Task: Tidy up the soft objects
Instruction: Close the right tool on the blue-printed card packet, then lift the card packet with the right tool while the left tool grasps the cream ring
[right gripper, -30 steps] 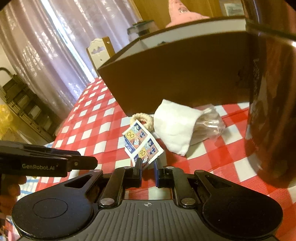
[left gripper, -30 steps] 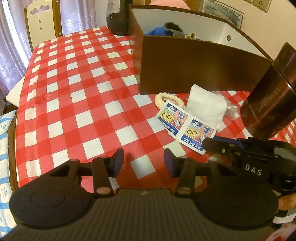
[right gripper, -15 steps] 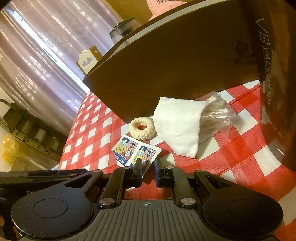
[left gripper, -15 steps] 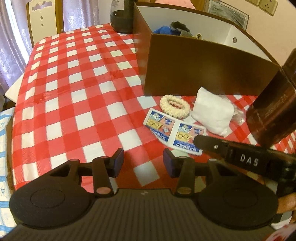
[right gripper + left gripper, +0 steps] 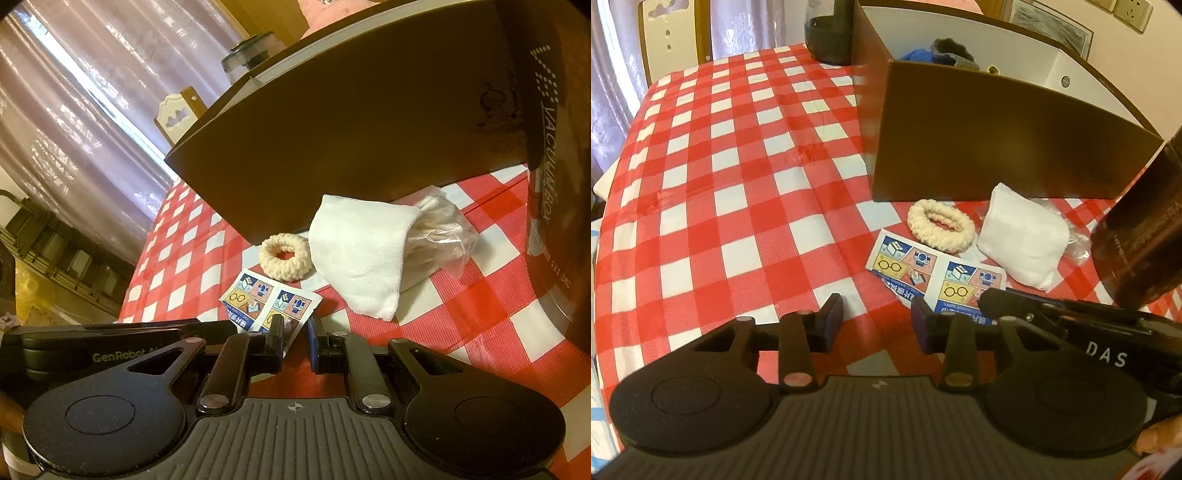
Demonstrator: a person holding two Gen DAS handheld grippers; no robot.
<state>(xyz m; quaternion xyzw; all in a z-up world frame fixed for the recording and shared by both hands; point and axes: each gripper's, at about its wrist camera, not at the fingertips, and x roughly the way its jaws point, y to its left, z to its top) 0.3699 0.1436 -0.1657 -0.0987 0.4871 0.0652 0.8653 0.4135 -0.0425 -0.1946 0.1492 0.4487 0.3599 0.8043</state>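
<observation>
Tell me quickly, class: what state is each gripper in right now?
Left gripper: open, holding nothing.
Right gripper: open by a narrow gap, holding nothing, at the edge of the printed packets.

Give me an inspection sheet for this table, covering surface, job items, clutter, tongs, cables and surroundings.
Surface: red-and-white checked tablecloth.
Job's things: cream scrunchie, white cloth pouch, printed wipe packets, all in front of the brown box; soft items already inside it.
Clutter: clear bag of cotton swabs; dark canister.
Tongs: left tongs open, empty; right tongs nearly closed, at the packets' edge.
Cables: nothing seen.
Surroundings: chair, curtains.
</observation>
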